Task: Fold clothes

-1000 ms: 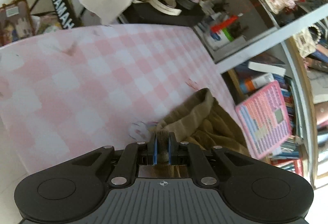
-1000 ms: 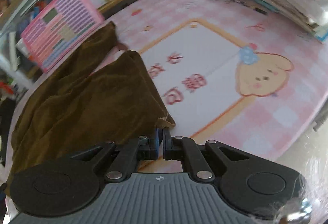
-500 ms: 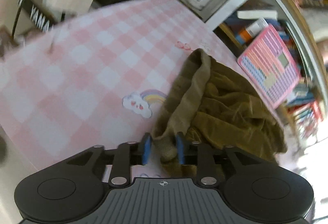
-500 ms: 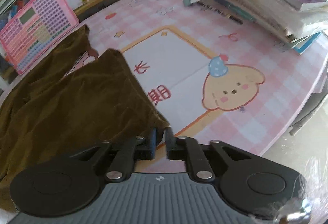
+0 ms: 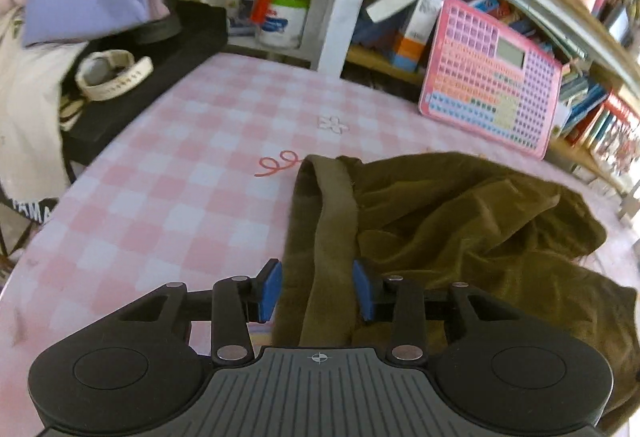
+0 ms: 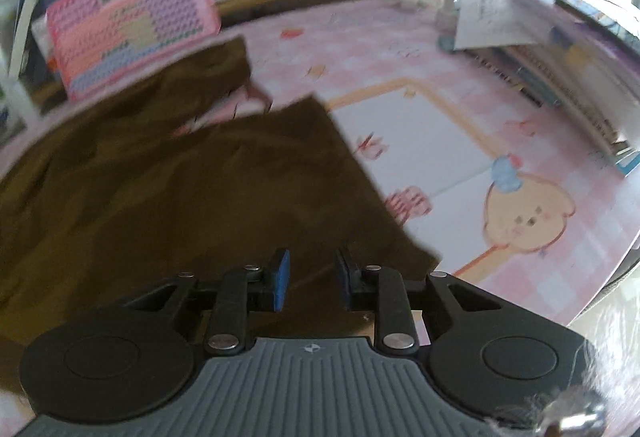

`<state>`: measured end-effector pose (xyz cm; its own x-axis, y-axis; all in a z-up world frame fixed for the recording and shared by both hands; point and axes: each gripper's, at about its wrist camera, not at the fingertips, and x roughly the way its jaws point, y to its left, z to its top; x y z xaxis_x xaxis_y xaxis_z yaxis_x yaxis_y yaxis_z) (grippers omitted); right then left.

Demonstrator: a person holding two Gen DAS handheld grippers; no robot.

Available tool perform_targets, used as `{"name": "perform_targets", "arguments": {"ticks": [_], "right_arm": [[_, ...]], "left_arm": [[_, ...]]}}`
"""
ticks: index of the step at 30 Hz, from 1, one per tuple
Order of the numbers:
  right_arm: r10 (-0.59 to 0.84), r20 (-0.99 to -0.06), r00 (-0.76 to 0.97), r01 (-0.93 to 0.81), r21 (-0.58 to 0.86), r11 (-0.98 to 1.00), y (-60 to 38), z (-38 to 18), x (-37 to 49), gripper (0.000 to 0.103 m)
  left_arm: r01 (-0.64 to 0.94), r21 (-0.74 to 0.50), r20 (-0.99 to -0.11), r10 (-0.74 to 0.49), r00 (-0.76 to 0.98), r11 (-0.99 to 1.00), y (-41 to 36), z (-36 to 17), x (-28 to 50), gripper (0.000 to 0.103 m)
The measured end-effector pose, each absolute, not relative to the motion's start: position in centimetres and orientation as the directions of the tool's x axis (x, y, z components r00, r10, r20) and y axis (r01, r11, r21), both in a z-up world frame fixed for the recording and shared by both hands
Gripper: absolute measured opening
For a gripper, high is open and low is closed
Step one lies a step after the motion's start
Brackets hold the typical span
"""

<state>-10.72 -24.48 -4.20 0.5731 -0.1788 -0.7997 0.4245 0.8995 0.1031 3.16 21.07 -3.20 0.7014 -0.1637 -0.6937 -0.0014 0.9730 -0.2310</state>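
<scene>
Olive-brown velvety trousers point(image 5: 460, 237) lie rumpled on the pink checked tablecloth point(image 5: 180, 177), their ribbed waistband point(image 5: 332, 221) running between the spread fingers of the left gripper point(image 5: 316, 291). The right gripper point(image 6: 310, 281), also parted, hovers over a trouser leg point(image 6: 248, 177). The cloth looks soft, limp and light; the waistband and hems look best to pinch. The right view is blurred, and the near edges are hidden behind the grippers.

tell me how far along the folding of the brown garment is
Early, by the look of it. Done: the brown garment lies spread on the pink checked table, though rumpled. In hand: nothing; the left gripper is open astride the waistband, and the right gripper is open over a corner. Left: no neat fold shows, so the folding itself remains.
</scene>
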Motion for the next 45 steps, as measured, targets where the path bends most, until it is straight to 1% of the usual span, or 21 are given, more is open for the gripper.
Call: {"name": "perform_targets", "arguments": {"ticks": [2,4,9,11,13,15,18,26,27,29,30,31,32,34,35,38,39,41,42,44,45], "right_arm": [[-0.182,-0.812,0.555,0.400,0.069,0.914,-23.5,-4.8,-10.6,0.023],[-0.200,-0.806,0.557,0.376,0.031,0.926,-22.7,-5.0,-10.7,0.023],[-0.198,-0.805,0.560,0.392,0.046,0.919,-22.6,-5.1,-11.0,0.023],[-0.202,-0.804,0.559,0.402,0.049,0.914,-22.5,-5.1,-11.1,0.023],[-0.207,-0.804,0.557,0.411,0.050,0.910,-22.5,-5.1,-11.0,0.023],[-0.209,-0.804,0.557,0.420,0.055,0.906,-22.5,-5.1,-11.0,0.024],[-0.214,-0.803,0.557,0.428,0.057,0.902,-22.4,-5.1,-11.0,0.024],[-0.220,-0.802,0.555,0.447,0.064,0.892,-22.4,-5.0,-11.0,0.024],[-0.222,-0.802,0.555,0.449,0.064,0.891,-22.4,-5.0,-10.9,0.024],[-0.225,-0.801,0.555,0.452,0.063,0.890,-22.3,-5.1,-10.8,0.025],[-0.227,-0.801,0.554,0.452,0.061,0.890,-22.3,-5.1,-10.8,0.026],[-0.228,-0.801,0.554,0.453,0.060,0.890,-22.3,-5.1,-10.8,0.026],[-0.228,-0.801,0.554,0.454,0.061,0.889,-22.3,-5.1,-10.8,0.026],[-0.228,-0.801,0.554,0.455,0.062,0.888,-22.3,-5.1,-10.8,0.026],[-0.228,-0.801,0.553,0.456,0.062,0.888,-22.3,-5.1,-10.8,0.026],[-0.223,-0.803,0.553,0.456,0.068,0.887,-22.4,-5.1,-10.8,0.026],[-0.220,-0.803,0.554,0.455,0.071,0.888,-22.4,-5.1,-10.8,0.025],[-0.218,-0.802,0.556,0.452,0.072,0.889,-22.4,-5.1,-10.9,0.025],[-0.218,-0.802,0.556,0.453,0.073,0.889,-22.4,-5.1,-10.9,0.025],[-0.218,-0.801,0.557,0.451,0.072,0.890,-22.4,-5.1,-11.0,0.025],[-0.218,-0.801,0.558,0.450,0.071,0.890,-22.4,-5.1,-11.0,0.025]], "left_arm": [[0.033,-0.231,-0.685,-0.186,0.704,0.972,20.8,-3.5,3.6,0.037],[0.034,-0.232,-0.690,-0.189,0.699,0.972,20.9,-3.8,4.0,0.037],[0.078,-0.250,-0.686,-0.233,0.689,0.965,20.9,-4.1,4.5,0.036],[0.107,-0.244,-0.680,-0.249,0.690,0.964,20.5,-4.1,4.3,0.031],[0.118,-0.251,-0.657,-0.258,0.708,0.961,20.4,-3.7,3.9,0.021],[0.133,-0.301,-0.623,-0.301,0.722,0.944,20.7,-3.3,3.5,0.019],[0.120,-0.338,-0.623,-0.318,0.714,0.933,21.2,-3.6,3.7,0.016],[0.081,-0.434,-0.621,-0.363,0.694,0.897,22.6,-4.3,4.2,0.016],[0.076,-0.446,-0.621,-0.369,0.692,0.892,22.7,-4.4,4.2,0.011],[0.066,-0.469,-0.619,-0.381,0.687,0.881,23.1,-4.5,4.3,0.006],[0.060,-0.480,-0.618,-0.386,0.685,0.875,23.2,-4.6,4.4,0.002],[0.057,-0.493,-0.614,-0.393,0.684,0.868,23.4,-4.6,4.4,0.001],[0.071,-0.516,-0.584,-0.411,0.700,0.854,23.5,-4.0,4.0,0.001],[0.112,-0.514,-0.528,-0.417,0.740,0.850,23.2,-2.2,2.9,0.001],[0.098,-0.493,-0.516,-0.381,0.767,0.864,23.3,-1.5,2.5,0.001],[-0.023,-0.455,-0.541,-0.255,0.801,0.890,24.6,-1.7,3.0,0.001],[-0.058,-0.444,-0.586,-0.241,0.774,0.894,25.0,-2.7,3.7,0.001],[-0.079,-0.393,-0.653,-0.218,0.725,0.916,25.2,-4.7,4.6,0.002],[-0.077,-0.389,-0.659,-0.219,0.719,0.918,25.2,-5.2,4.7,0.003],[-0.086,-0.414,-0.661,-0.235,0.712,0.906,25.7,-5.8,4.8,0.010],[-0.089,-0.426,-0.662,-0.242,0.709,0.900,25.9,-6.1,4.8,0.012]]}}
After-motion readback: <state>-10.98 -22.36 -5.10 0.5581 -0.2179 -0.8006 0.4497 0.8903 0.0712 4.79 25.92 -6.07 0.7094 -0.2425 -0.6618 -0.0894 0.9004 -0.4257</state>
